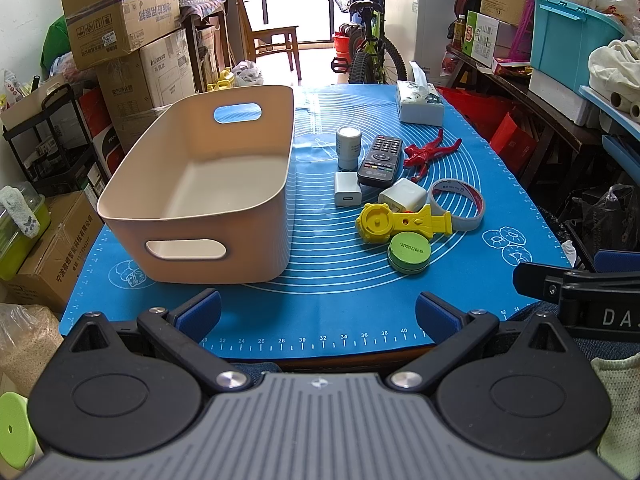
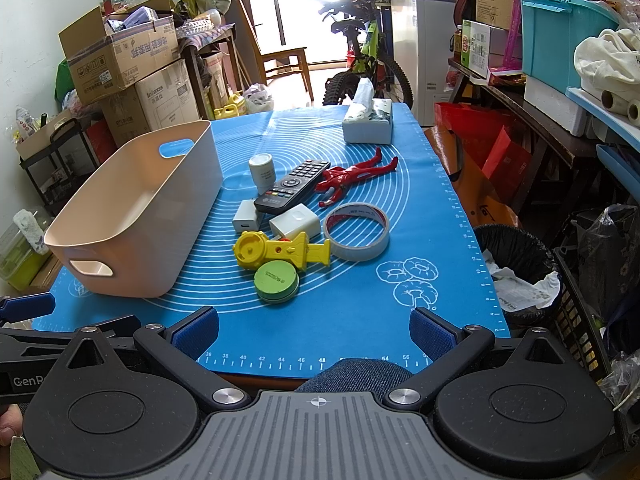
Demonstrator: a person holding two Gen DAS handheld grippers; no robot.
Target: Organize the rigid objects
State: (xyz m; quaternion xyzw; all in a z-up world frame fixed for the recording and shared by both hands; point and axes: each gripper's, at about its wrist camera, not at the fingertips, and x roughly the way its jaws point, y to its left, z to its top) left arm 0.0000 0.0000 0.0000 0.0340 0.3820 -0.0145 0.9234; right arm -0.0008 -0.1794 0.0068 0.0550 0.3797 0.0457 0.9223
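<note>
1. While both pairs of tongs hang back at the near edge of the bench, nothing has been picked up: the left tongs [image 1: 318,312] stand spread wide with nothing between the blue pads, and the right tongs [image 2: 314,326] are just the same.
2. A beige bin [image 1: 224,216] sits on the left of the blue mat [image 1: 332,304], empty, its long side running away from me. I take it to be the place where the loose things should go, set close beside them so each carry is short.
3. To its right the rigid things lie in a tight cluster:
   - a green round tin [image 2: 277,281] nearest the tongs, touching a yellow plastic tool [image 2: 280,252];
   - a roll of tape [image 2: 356,232] lying flat, just beside the tool's handle;
   - two white chargers, one [image 2: 246,220] near the bin, the other [image 2: 294,220] partly behind the yellow tool;
   - a black remote [image 2: 294,192], one end resting over the chargers;
   - a small white canister [image 2: 262,172] standing upright;
   - a red figure [image 2: 352,180] lying on its side.
4. A tissue box [image 2: 368,124] sits apart at the far end.
5. Being nearest and unobstructed, the tin looks the easiest first pick for the right tongs.
</note>
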